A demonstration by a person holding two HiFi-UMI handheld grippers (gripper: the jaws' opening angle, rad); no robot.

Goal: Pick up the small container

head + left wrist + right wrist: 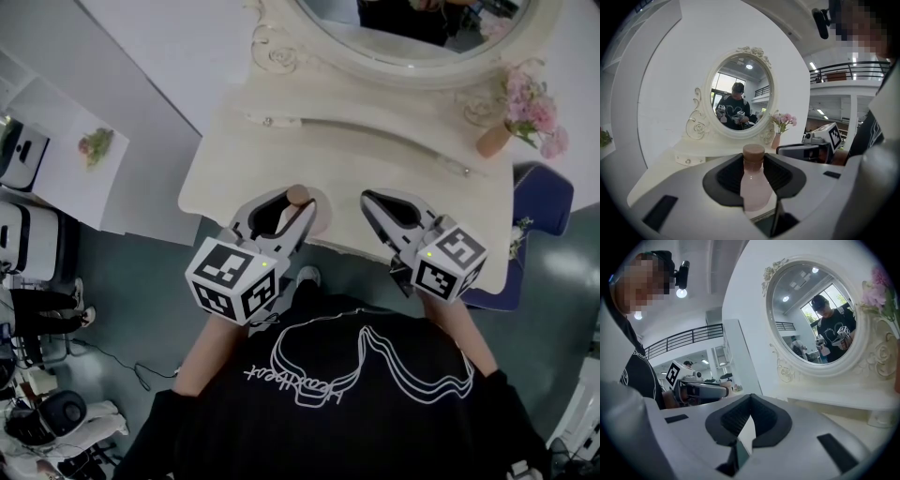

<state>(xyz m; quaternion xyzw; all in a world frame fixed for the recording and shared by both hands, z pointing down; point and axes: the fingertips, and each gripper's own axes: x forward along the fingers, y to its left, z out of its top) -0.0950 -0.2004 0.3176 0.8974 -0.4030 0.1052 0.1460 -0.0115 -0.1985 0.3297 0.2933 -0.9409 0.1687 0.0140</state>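
Quick status from my end: the grab itself looks done. The left gripper point(289, 212) is clamped onto the small container point(753, 185), a little pale pink bottle with a brown cap. It stands upright between the dark pads, and the cap pokes out above them. From the head view, that gripper hangs right over the front edge of the counter point(375, 178), close to my body.

What I can't confirm is whether the bottle's base is actually clear of the counter. The gripper body hides the bottom in every view. My guess is that it's lifted or very nearly so, given how far toward the edge it sits, but that's just a guess.

The right gripper point(373, 200) is closed with nothing in it. Its pads meet at the tips, and it hovers just beside the left one over the same front edge, doing nothing.

So what's left, as far as I can judge, is a clean raise so the container is obviously off the surface, if it isn't there already.
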